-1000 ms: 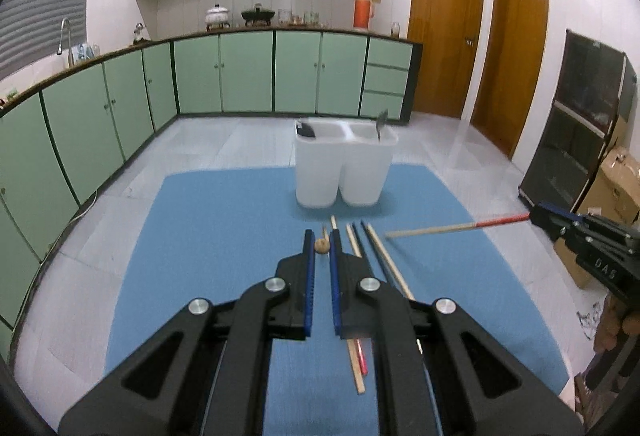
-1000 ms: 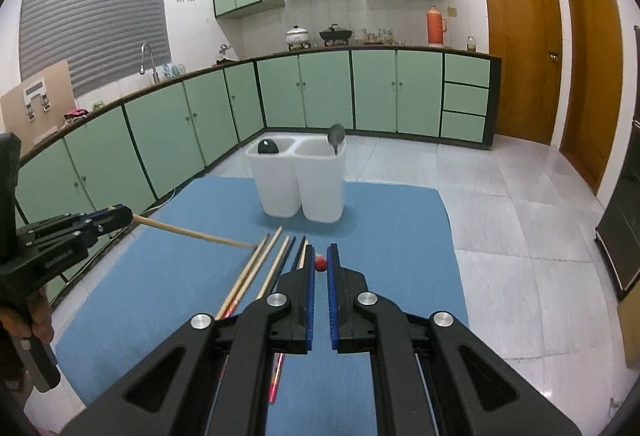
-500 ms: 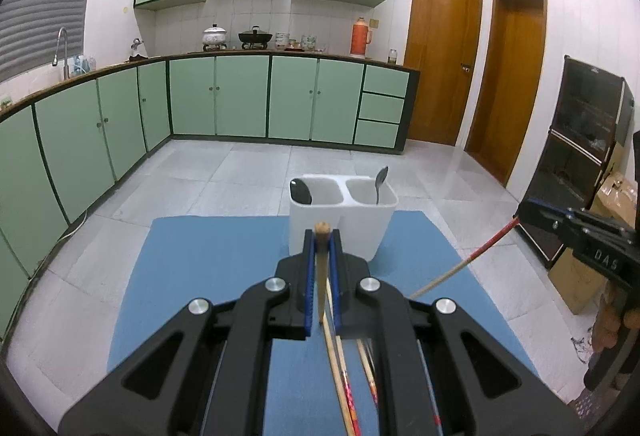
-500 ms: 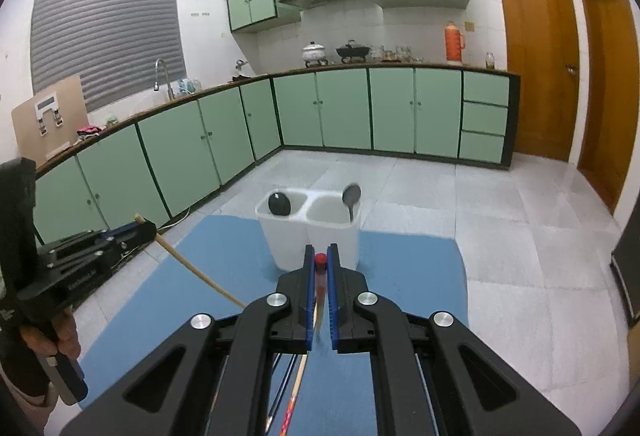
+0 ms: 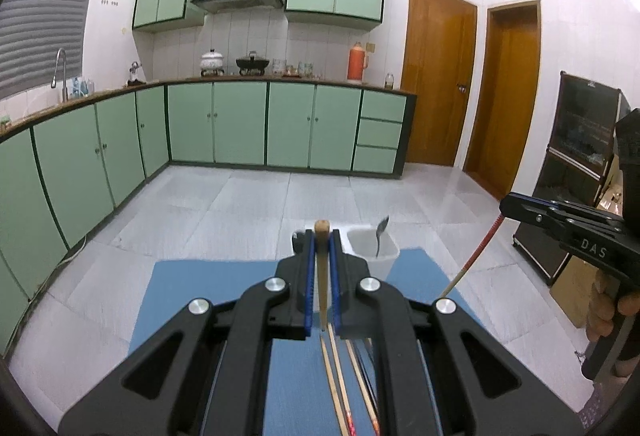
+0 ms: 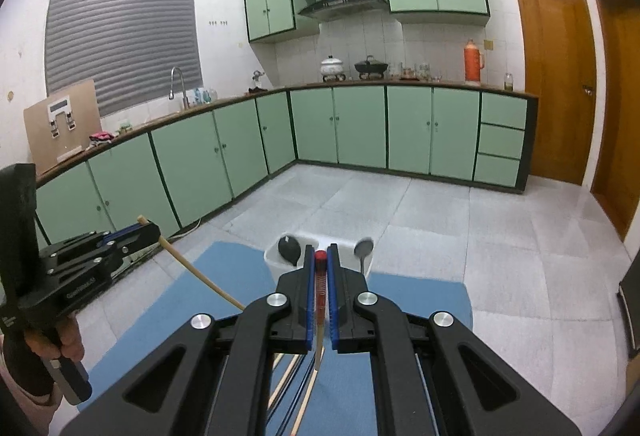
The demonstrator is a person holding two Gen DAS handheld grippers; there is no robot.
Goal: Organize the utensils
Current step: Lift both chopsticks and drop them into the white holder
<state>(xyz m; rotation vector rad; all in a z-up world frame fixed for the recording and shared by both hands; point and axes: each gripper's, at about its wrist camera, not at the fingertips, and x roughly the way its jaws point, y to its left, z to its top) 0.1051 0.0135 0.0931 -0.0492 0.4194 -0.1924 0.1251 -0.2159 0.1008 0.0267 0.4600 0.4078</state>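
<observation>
The left claw (image 5: 321, 236) is clamped on a plain wooden chopstick (image 5: 321, 268), whose blunt top stands just above the blue pads while the thin end hangs down between the arms. The right claw (image 6: 320, 256) is clamped on a red-tipped chopstick (image 6: 319, 300) in the same upright way. A second ago both sticks lay almost flat, their ends barely off the blue mat (image 5: 224, 288); now both hang steeply and both claws sit higher, so the white two-part holder (image 5: 374, 250) appears lower in each view and the far cabinets fill more of the picture. The holder stands on the mat ahead of both claws, a black spoon (image 6: 289, 248) in its left compartment and a metal spoon (image 6: 363, 250) in its right one. More chopsticks (image 5: 344, 384) lie on the mat under the claws. In the left view the right claw shows at the right edge with its stick slanting down; in the right view the left claw shows at the left edge likewise.
</observation>
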